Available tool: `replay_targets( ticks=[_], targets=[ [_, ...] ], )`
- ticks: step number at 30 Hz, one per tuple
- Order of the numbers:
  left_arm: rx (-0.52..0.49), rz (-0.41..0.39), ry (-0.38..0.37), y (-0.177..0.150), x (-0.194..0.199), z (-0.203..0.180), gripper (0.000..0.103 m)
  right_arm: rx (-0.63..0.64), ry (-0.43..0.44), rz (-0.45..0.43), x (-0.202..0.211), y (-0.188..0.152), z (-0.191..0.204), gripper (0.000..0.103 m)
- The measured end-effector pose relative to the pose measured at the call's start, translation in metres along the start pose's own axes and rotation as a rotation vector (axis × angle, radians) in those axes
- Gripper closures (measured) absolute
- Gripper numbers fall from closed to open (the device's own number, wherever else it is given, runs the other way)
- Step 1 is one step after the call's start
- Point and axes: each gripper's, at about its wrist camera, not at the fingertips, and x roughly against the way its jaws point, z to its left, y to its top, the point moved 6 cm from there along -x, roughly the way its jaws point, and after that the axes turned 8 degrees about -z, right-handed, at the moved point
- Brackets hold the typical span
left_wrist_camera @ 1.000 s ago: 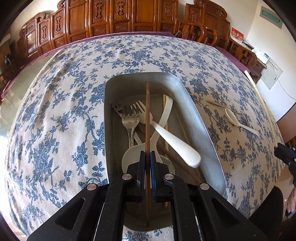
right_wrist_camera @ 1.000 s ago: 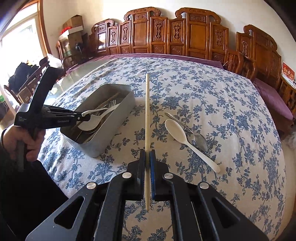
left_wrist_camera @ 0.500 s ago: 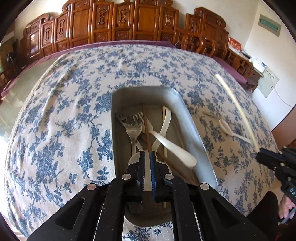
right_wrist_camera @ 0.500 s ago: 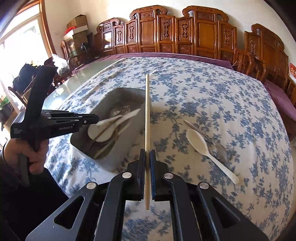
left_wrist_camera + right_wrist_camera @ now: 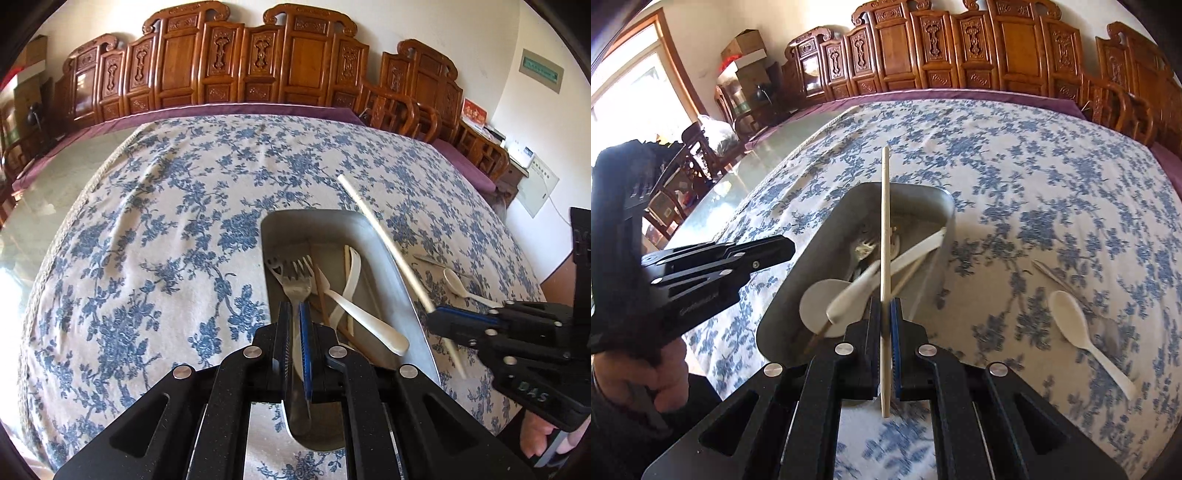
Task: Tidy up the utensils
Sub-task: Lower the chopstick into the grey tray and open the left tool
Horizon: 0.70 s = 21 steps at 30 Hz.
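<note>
– Starting from the largest thing, what is laid out?

– A tablecloth (image 5: 166,221) printed with blue flowers is spread over the table, and a metal tray (image 5: 916,189) is set on it. Forks (image 5: 295,284), a brown chopstick (image 5: 320,295) and white spoons are already lying in the tray.

– And how are the claws placed?

– The left gripper (image 5: 294,332) is held low over the near end of the tray. Its jaws are parted a little and nothing is seen between them. The right gripper (image 5: 885,332) is clamped on a pale chopstick (image 5: 885,221), which is gripped near its lower end and carried above the tray, with its long free end pointing across the far rim.

– How is that chopstick expected to handle?

– It is judged to be light, stiff and smooth. Because it is pinched near one end, it could swing in the pads. A hold nearer the middle would be steadier, though little force is needed either way. It could be lowered lengthwise so that it lies flat among the rest.

– What is left outside?

– A white spoon (image 5: 1071,317) and a metal spoon (image 5: 1108,328) are lying together on the cloth, well apart from the tray. Each is best taken by the handle, since a rounded bowl is likely to slip.
</note>
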Motion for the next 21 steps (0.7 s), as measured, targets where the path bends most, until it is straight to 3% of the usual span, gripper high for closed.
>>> replay_targets(
  ticks=[13, 21],
  targets=[
    [0.016, -0.031, 0.007, 0.008, 0.008, 0.008, 0.099, 0.009, -0.036, 0.086, -0.028, -0.021, 0.015, 0.097],
    [0.007, -0.034, 0.008, 0.007, 0.011, 0.005, 0.099, -0.025, 0.006, 0.08, -0.031, -0.02, 0.026, 0.097]
  ],
)
